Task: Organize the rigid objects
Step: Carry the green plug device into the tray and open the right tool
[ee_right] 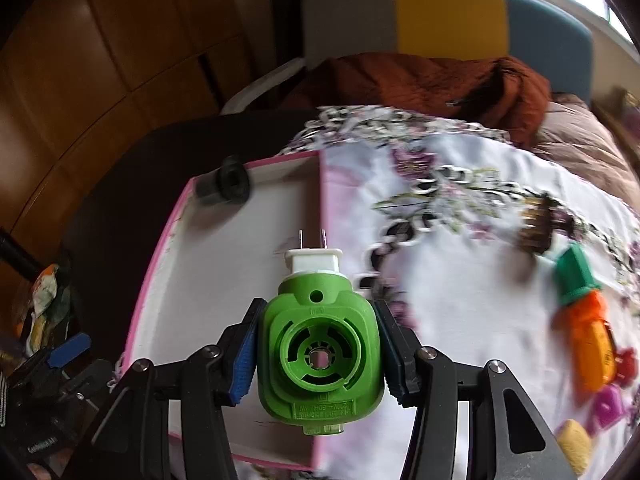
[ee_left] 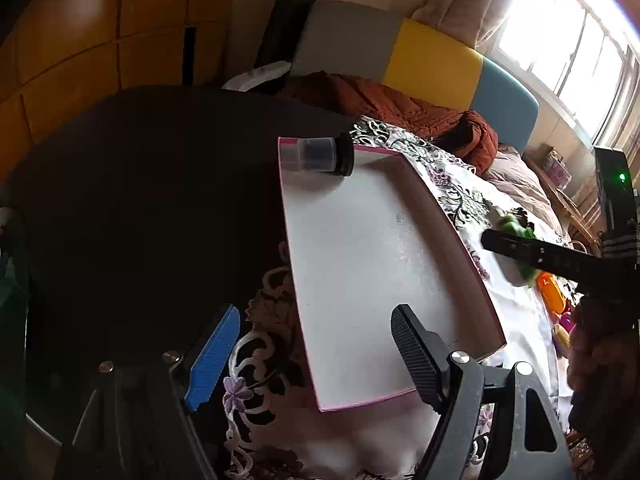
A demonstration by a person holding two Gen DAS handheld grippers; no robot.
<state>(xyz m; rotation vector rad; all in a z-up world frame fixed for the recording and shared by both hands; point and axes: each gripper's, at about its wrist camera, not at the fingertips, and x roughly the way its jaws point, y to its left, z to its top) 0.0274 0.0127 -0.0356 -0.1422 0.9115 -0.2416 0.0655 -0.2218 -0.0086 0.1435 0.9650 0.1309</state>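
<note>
A: The right tongs (ee_right: 318, 354) are pinching the green plug (ee_right: 319, 350) by its sides, prongs pointing far; it hangs above the right wall of the pink tray (ee_right: 320, 208), more or less over the rim; what worries you?

B: The hold sits on rounded plastic, so it could twist or slip out; let go here and it might strike the wall and tumble onto the cloth (ee_right: 460, 208) instead of inside; the right-wrist picture is smeared on its right side, which hints at motion, though I cannot be sure.

A: And the jar (ee_right: 224, 186)?

B: It lies on its side in the tray's far left corner, well apart from the plug; a round thing could roll if the tray is knocked; I judge that the lesser risk.

A: The left tongs (ee_left: 316, 354)?

B: Spread and holding nothing, over the tray's near left corner; a careless sweep could nudge the tray.

A: What does each view give that the other lacks?

B: The right wrist alone shows the grip on the plug, and the leftovers on the cloth to the right: a carrot toy (ee_right: 584, 312), pink pieces (ee_right: 608, 404), something yellow (ee_right: 574, 446); the left wrist alone shows the whole tray floor (ee_left: 360, 264) bare apart from the jar, the jar's clear body with a black cap, and the right tool reaching in from the right with the plug mostly hidden behind it.
</note>
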